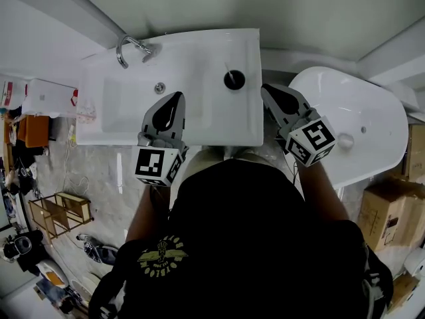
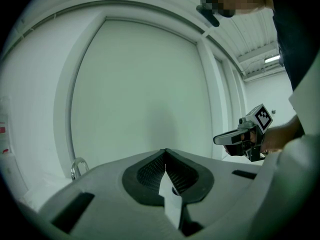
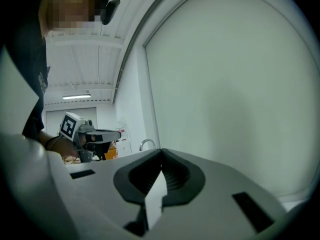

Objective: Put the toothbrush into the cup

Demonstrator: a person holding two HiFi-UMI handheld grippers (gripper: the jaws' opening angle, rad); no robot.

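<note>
In the head view a dark round cup (image 1: 234, 80) stands on the right part of the white sink (image 1: 199, 121), with a thin pale toothbrush (image 1: 228, 70) standing in it. My left gripper (image 1: 178, 96) hovers over the sink's front, left of the cup, jaws shut and holding nothing. To the right of the cup my right gripper (image 1: 265, 88) is at the sink's right edge, also shut and holding nothing. Both gripper views face the pale wall; the left gripper (image 2: 165, 151) and right gripper (image 3: 161, 151) show closed tips. Neither of them shows the cup.
A chrome faucet (image 1: 127, 47) stands at the sink's back left. A white tub (image 1: 362, 128) lies to the right, with cardboard boxes (image 1: 388, 205) beyond it. Shelves and clutter fill the floor at left (image 1: 56, 211). The person's dark torso hides the lower middle.
</note>
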